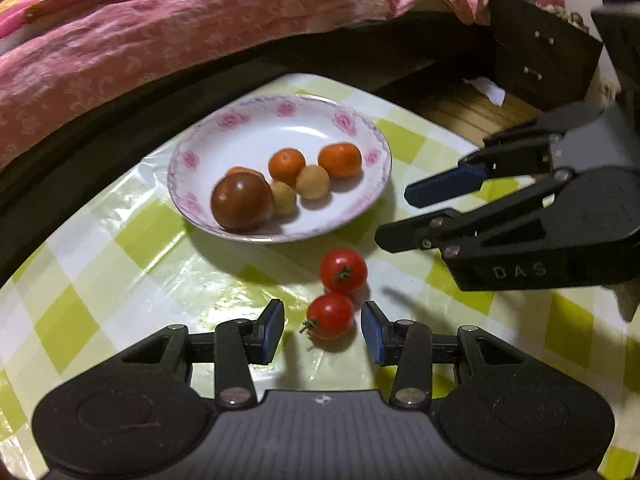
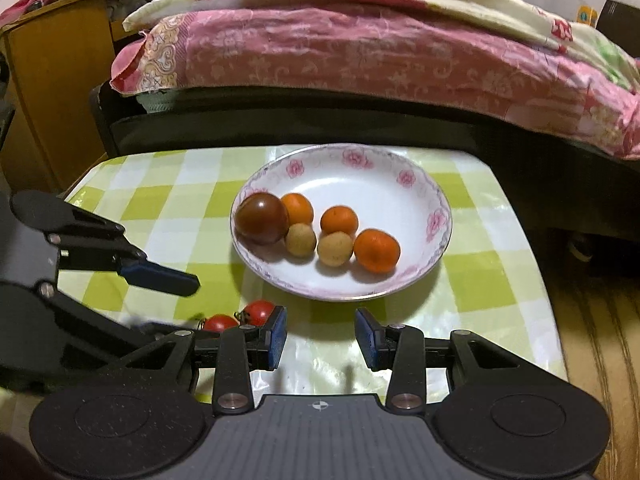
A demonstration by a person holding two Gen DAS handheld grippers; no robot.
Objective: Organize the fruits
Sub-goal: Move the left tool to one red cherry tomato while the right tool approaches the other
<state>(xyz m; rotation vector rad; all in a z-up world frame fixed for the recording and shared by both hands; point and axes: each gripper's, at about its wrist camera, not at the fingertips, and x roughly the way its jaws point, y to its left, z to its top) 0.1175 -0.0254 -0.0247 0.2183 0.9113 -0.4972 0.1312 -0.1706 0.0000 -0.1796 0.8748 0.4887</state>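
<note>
right wrist: cherry tomatoes (image 2: 240, 319) half hidden behind jaws

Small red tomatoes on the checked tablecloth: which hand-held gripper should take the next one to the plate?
Left. The left hand-held gripper is open with the nearer small red tomato between its fingers. The right hand-held gripper is open over bare cloth facing the floral white plate.

Left wrist: looking low across table (image 1: 120, 240) toward bed.
Right wrist: facing bed likewise.
Shared: plate (image 1: 240, 128) (image 2: 344, 160).
</note>
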